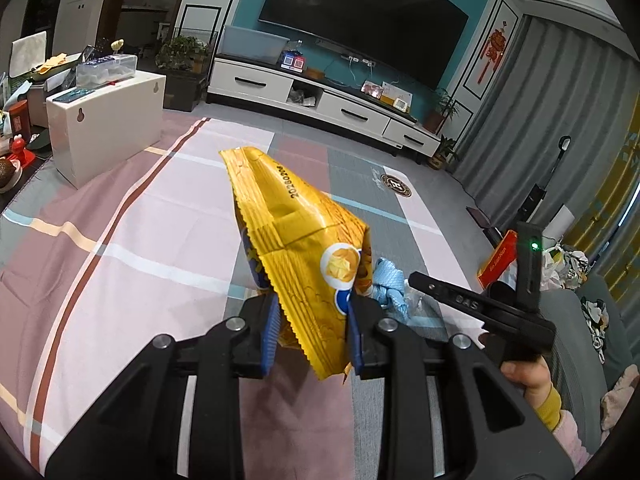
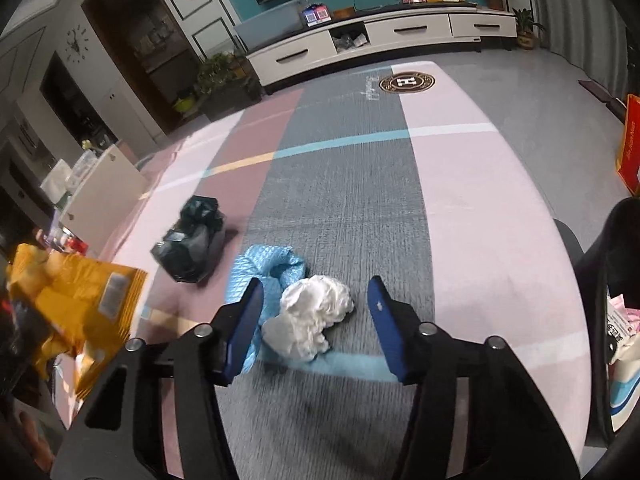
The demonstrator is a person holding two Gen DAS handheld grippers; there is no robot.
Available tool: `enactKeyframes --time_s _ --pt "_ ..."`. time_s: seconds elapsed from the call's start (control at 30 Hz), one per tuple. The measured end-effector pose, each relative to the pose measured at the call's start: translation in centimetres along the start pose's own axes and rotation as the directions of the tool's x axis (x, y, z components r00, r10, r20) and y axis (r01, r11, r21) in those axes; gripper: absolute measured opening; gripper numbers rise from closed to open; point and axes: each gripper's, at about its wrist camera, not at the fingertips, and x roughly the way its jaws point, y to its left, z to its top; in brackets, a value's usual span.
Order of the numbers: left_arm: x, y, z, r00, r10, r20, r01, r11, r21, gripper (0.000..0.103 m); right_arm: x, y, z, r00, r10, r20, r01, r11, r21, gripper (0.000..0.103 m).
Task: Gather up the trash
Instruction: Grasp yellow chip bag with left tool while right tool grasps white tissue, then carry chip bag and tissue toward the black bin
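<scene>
The left gripper [image 1: 314, 326] has its fingers clamped on the yellow bag [image 1: 298, 240]; the right gripper [image 2: 316, 322] has its fingers apart around the white wad [image 2: 310, 322], so next they must squeeze it

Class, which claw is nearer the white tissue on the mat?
Right. The right claw straddles the tissue, fingers either side, not pressing. The left claw is off to the side, shut on the yellow bag.

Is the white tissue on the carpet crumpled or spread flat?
Crumpled: the white tissue is a wrinkled lump on the carpet, not flat.
</scene>
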Motion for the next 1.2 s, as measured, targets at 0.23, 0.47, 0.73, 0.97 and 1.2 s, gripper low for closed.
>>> enactKeyframes --time_s 0.23,0.47,0.73,0.97,1.2 --pt "0.0 -0.2 -0.3 1.000 0.002 -0.003 -0.002 1.000 0.018 0.029 -0.5 -0.2 -0.7 1.000 -0.013 0.016 0.013 1.000 0.015 0.020" --pt "-0.7 -1.0 -0.6 0.999 -0.029 -0.013 0.030 0.998 0.047 0.029 -4.6 -0.5 -2.7 0.997 -0.013 0.076 0.011 1.000 0.022 0.020" --pt "-1.8 -3.4 -1.4 0.997 -0.068 -0.037 0.072 0.993 0.094 0.029 -9.5 -0.9 -6.0 0.995 0.007 0.099 -0.011 0.999 0.036 0.020" --pt "-2.7 -5.7 -2.2 0.995 -0.080 -0.054 0.086 0.986 0.144 0.029 -12.5 -1.6 -7.9 0.993 0.002 0.115 -0.007 0.999 0.043 0.020" --pt "-3.2 -8.5 -2.9 0.995 -0.075 -0.064 0.087 0.975 0.203 0.029 -15.5 -2.8 -8.5 0.985 -0.011 0.171 -0.001 0.998 0.068 0.020"
